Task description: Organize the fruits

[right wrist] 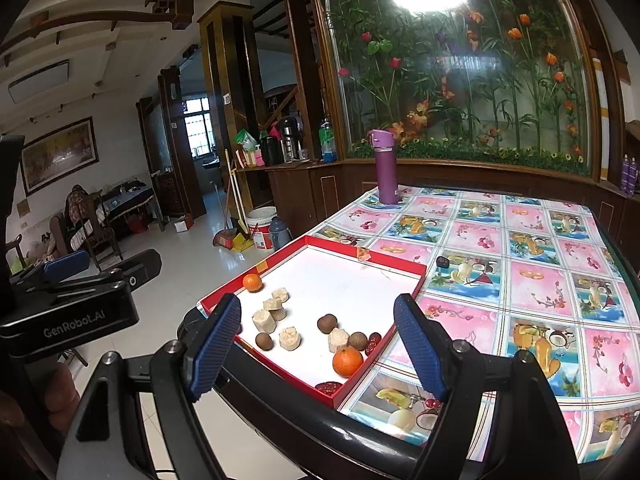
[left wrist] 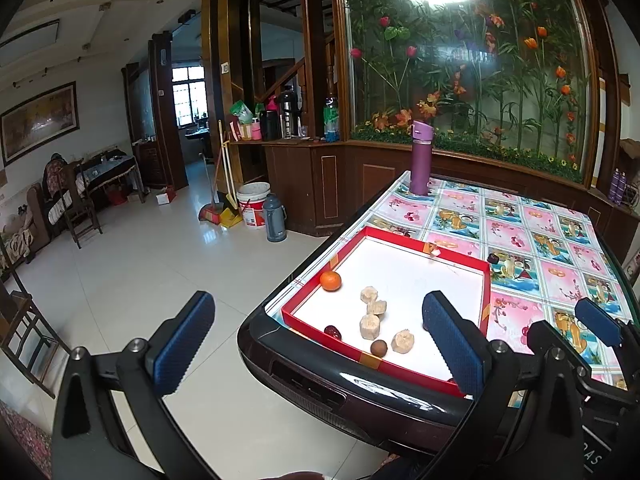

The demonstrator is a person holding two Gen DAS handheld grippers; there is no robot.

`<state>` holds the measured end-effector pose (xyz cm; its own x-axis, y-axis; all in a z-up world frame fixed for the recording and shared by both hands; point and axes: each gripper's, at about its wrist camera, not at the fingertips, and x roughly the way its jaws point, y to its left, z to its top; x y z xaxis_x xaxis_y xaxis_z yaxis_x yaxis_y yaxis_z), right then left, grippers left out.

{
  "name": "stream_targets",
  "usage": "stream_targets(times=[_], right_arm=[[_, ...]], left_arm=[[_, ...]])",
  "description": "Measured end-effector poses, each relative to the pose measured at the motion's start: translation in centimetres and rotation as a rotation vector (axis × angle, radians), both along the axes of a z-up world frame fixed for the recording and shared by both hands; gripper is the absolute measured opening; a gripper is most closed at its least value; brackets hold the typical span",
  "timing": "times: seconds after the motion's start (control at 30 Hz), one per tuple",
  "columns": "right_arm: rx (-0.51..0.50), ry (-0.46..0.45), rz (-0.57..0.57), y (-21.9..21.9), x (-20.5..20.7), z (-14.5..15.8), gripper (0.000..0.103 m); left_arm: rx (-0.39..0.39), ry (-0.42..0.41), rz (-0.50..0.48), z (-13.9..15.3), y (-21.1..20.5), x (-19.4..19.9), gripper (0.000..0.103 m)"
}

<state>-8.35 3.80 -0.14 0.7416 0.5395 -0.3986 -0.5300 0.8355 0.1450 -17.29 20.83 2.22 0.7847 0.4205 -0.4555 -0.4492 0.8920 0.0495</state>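
Holding both grippers, left gripper point(left wrist: 316, 346) and right gripper point(right wrist: 320, 348), spread empty off bench near edge; aiming at orange point(right wrist: 347, 361) in tray point(right wrist: 404, 276) near corner, approaching slowly, squeezing gently.

In the left wrist view we lose the near right corner of the tray point(left wrist: 460, 258) behind the left gripper's finger point(left wrist: 454, 342), so only a red sliver of one fruit point(left wrist: 452, 380) shows there, and we cannot tell what it is. In the right wrist view the tray's near left rim point(right wrist: 224, 316) runs behind a finger point(right wrist: 214, 350). The items on the far counter point(right wrist: 280, 144) are too small to tell.
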Motion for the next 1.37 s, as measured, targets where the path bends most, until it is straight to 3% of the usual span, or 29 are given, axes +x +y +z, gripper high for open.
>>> stream_targets(times=[0.73, 1.17, 1.37], right_arm=[[-0.016, 0.006, 0.001, 0.2, -0.1, -0.3, 0.079], [-0.029, 0.009, -0.010, 0.8, 1.5, 0.0, 0.079], [-0.033, 0.019, -0.022, 1.0, 2.4, -0.1, 0.079]], left_arm=[[-0.005, -0.001, -0.003, -0.5, -0.1, -0.4, 0.103], [-0.024, 0.013, -0.040, -0.1, -0.4, 0.3, 0.103], [-0.032, -0.015, -0.106, 0.9, -0.3, 1.6, 0.103]])
